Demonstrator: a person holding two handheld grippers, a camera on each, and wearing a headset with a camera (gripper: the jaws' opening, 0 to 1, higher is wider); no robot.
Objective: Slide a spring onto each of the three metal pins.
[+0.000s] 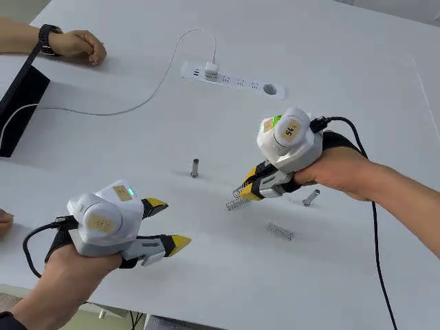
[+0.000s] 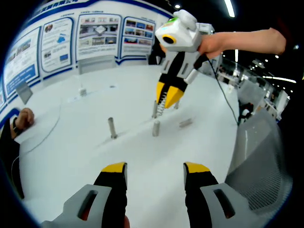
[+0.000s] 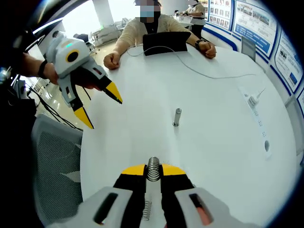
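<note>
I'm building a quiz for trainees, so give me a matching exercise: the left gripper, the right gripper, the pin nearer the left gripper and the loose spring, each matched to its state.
Things:
1. left gripper
2. right gripper
3. pin
4. loose spring

States:
A. lying flat
B. jaws shut on the held spring
C. standing upright
D. jaws open, empty

Pairs: 1-D, 2-B, 3-C, 4-A.
</note>
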